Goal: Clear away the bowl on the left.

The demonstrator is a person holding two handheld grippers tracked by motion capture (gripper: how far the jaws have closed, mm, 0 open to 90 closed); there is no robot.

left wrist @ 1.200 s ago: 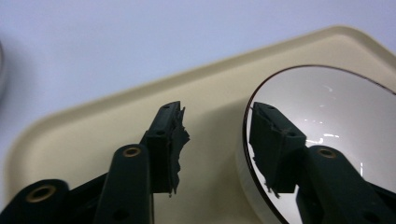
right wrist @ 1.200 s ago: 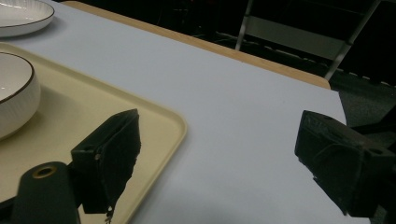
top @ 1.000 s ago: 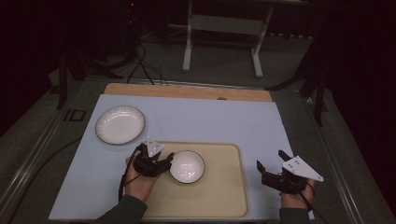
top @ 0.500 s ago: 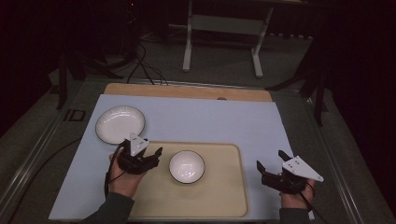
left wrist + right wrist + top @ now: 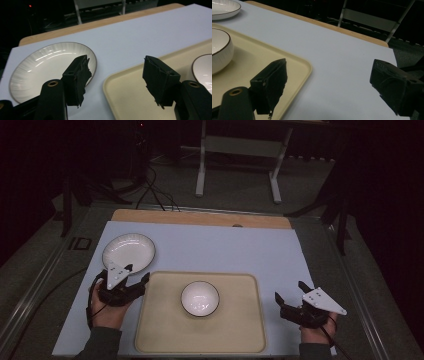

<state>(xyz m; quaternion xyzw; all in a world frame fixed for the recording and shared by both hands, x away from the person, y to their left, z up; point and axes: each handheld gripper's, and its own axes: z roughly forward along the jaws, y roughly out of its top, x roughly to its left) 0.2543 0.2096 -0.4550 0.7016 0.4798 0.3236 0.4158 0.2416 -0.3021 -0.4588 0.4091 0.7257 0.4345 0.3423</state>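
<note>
Gleaming white ribbed plate [image 5: 128, 252], dark-rimmed

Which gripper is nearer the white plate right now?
Left. The left gripper hovers open at the white plate's near rim, beside the tray; the right gripper sits open past the tray's far side.

No readable text, labels, brand marks or numbers on anything in frame. Closest candidate: a small dark rectangular marking [image 5: 80, 243] on the grey table edge left of the white mat, too small and blurred to read.
</note>
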